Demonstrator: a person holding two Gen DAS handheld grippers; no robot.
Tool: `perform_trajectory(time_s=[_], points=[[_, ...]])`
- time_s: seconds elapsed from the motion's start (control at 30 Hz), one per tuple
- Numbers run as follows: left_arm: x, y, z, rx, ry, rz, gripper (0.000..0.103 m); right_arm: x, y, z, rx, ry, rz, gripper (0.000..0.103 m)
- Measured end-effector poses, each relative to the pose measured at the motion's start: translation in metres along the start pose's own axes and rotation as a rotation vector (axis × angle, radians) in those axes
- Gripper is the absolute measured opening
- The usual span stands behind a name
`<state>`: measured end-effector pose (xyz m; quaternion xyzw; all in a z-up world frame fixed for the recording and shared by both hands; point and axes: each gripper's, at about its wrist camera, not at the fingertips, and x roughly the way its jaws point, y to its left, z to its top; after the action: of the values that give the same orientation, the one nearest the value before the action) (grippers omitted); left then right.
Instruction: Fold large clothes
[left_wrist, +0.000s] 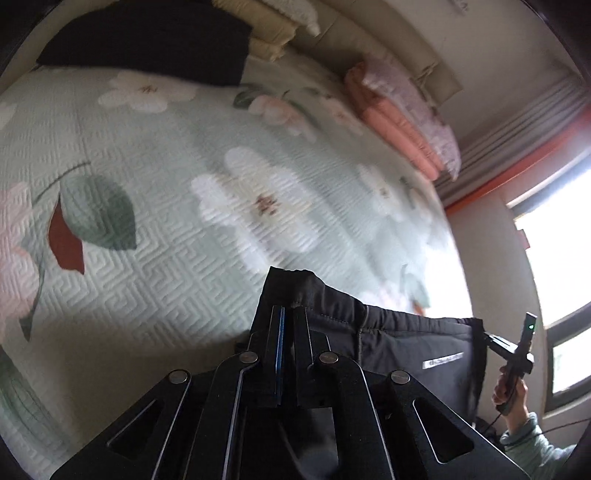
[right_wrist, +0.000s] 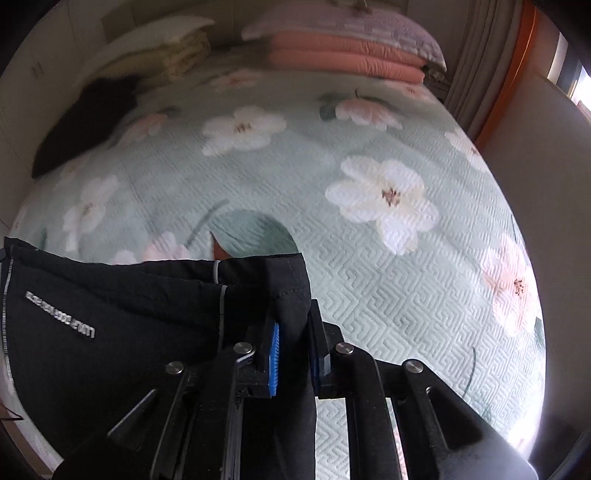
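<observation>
Floral quilted bedspread (right_wrist: 369, 280) fills the view. Black garment (left_wrist: 406, 350) held taut above its near edge, long axis running gripper to gripper. Left gripper (left_wrist: 290, 314) clamps one corner; right gripper (right_wrist: 293, 332) clamps the opposite.

The garment (right_wrist: 110, 317) I hold is black, with a small silver-white lettered label and thin grey reflective piping along its seams. My left hand-held gripper (left_wrist: 290, 314) is black with a blue pad strip; my right hand-held gripper (right_wrist: 295, 332) is black too, its pads bright blue. The bed cover (right_wrist: 332, 277) is pale mint green, quilted in a maze-like pattern, printed with large white and pink flowers, green leaves and one rust-red leaf. Folded bedding (right_wrist: 343, 55) is salmon pink under a mauve patterned pillow. Another dark garment (left_wrist: 147, 40) is black. My sleeve (left_wrist: 532, 443) is light green.
</observation>
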<state>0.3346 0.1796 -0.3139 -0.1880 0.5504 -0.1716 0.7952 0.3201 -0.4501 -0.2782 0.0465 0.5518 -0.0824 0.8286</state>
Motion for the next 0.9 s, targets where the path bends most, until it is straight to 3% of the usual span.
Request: perform_trajectory(time_s=[0.07, 0.13, 0.2, 0.27, 0.37, 0.47, 0.53, 0.6, 0.67, 0.73, 0.8, 0.9], points=[[0.041, 0.024, -0.012, -0.055, 0.073, 0.122, 0.001, 0.051, 0.009, -0.015, 0.000, 0.114, -0.018, 0.014], [0.074, 0.060, -0.031, -0.172, 0.162, 0.167, 0.000, 0.062, 0.023, -0.025, -0.045, 0.087, -0.092, 0.016], [0.062, 0.076, -0.036, -0.258, 0.114, 0.070, 0.000, 0.056, 0.029, -0.024, -0.063, 0.083, -0.128, 0.016], [0.035, 0.074, -0.032, -0.230, 0.060, 0.120, 0.000, 0.050, 0.026, -0.022, -0.064, 0.097, -0.113, 0.019], [-0.012, 0.066, -0.022, -0.212, -0.026, 0.116, 0.000, 0.028, 0.017, -0.017, -0.038, 0.080, -0.084, 0.020], [-0.054, 0.032, -0.011, -0.134, -0.072, 0.070, 0.002, -0.028, 0.007, -0.009, 0.046, -0.024, -0.003, 0.033], [-0.071, -0.007, -0.007, -0.040, -0.068, 0.042, 0.008, -0.070, 0.014, -0.008, 0.055, -0.097, 0.059, 0.056], [-0.076, -0.059, -0.011, 0.068, -0.038, 0.004, 0.020, -0.102, 0.035, -0.009, 0.018, -0.136, 0.114, 0.059], [-0.066, -0.108, -0.026, 0.170, -0.010, -0.057, 0.043, -0.120, 0.064, -0.009, -0.031, -0.141, 0.173, 0.059], [-0.044, -0.145, -0.038, 0.245, 0.023, -0.086, 0.047, -0.118, 0.095, -0.013, -0.066, -0.118, 0.240, 0.059], [-0.008, -0.177, -0.051, 0.328, 0.063, -0.046, 0.047, -0.100, 0.135, -0.018, -0.108, -0.091, 0.229, 0.059], [0.048, -0.174, -0.056, 0.344, 0.098, 0.160, 0.045, -0.044, 0.169, -0.016, -0.102, -0.020, 0.182, 0.059]])
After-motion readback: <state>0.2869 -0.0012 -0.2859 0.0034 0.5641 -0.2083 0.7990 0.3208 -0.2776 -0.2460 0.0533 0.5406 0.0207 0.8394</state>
